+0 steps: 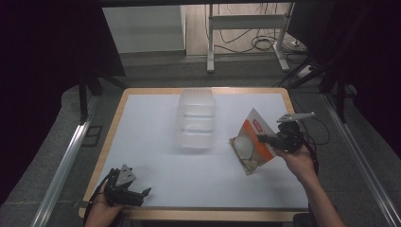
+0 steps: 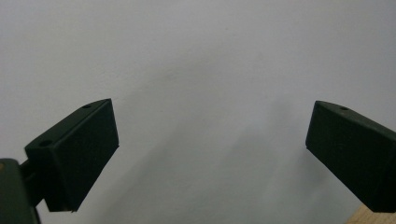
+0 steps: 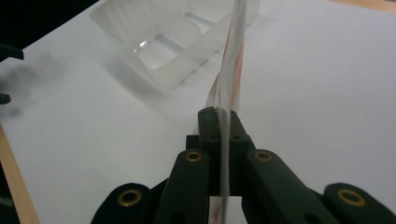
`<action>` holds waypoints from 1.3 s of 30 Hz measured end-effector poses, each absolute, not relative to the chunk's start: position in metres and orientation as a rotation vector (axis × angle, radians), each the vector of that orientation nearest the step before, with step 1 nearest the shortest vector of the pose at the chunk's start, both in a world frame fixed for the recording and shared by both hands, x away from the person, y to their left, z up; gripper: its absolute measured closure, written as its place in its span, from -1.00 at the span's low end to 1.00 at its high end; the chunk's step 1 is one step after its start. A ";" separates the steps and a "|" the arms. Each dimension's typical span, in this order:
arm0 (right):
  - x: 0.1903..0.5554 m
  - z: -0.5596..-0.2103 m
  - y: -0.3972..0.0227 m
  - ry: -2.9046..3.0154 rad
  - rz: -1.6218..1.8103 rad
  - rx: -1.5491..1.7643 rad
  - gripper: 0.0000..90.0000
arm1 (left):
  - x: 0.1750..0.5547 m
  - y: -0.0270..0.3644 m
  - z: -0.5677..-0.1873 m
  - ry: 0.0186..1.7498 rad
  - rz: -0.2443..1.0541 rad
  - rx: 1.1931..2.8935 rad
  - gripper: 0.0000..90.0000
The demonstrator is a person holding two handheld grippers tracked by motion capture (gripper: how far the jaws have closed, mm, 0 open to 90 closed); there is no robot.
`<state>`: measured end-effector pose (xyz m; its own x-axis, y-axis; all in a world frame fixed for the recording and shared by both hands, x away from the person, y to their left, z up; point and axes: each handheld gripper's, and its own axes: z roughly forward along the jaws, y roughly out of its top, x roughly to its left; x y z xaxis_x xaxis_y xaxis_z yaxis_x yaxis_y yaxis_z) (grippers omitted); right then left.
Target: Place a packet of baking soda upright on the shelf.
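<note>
Packet (image 1: 252, 142) pinched in right tool (image 1: 265, 138) near table's right edge (image 1: 294, 142); left tool (image 1: 142, 194) spread.

left gripper (image 1: 142, 195): fingers apart (low) | right gripper (image 1: 263, 138): fingers clamped, raised

Packet (image 3: 229, 70) was seen edge-on in the right gripper view, its top cut by the frame; print on it (image 1: 253, 142) was too small to read; clear tray (image 3: 168, 42) was cropped at the upper edge; contents of packet were indistinct.
</note>
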<state>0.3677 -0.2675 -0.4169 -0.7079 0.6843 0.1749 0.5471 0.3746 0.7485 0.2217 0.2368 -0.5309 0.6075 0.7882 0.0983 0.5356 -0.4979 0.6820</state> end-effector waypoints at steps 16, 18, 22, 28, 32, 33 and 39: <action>0.374 -0.400 -0.265 2.428 1.284 1.100 0.97 | 0.222 0.239 -0.530 1.043 0.522 2.197 -0.95; 0.374 -0.397 -0.266 2.421 1.288 1.098 0.97 | 0.222 0.239 -0.531 1.043 0.523 2.198 -0.95; 0.376 -0.392 -0.268 2.412 1.306 1.101 0.97 | 0.222 0.239 -0.531 1.041 0.523 2.201 -0.95; 0.379 -0.383 -0.266 2.415 1.307 1.076 0.97 | 0.222 0.238 -0.531 1.040 0.525 2.203 -0.95; 0.383 -0.377 -0.262 2.409 1.316 1.062 0.97 | 0.222 0.239 -0.531 1.040 0.523 2.201 -0.95; 0.385 -0.373 -0.260 2.406 1.322 1.060 0.97 | 0.222 0.239 -0.531 1.040 0.524 2.201 -0.95; 0.390 -0.368 -0.252 2.409 1.330 1.033 0.97 | 0.222 0.239 -0.531 1.038 0.525 2.203 -0.95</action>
<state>0.3903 -0.2516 -0.3675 -0.7353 0.6609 0.1504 0.4794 0.3503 0.8047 0.2217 0.2386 -0.5306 0.6088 0.7891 0.0821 0.5340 -0.4841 0.6931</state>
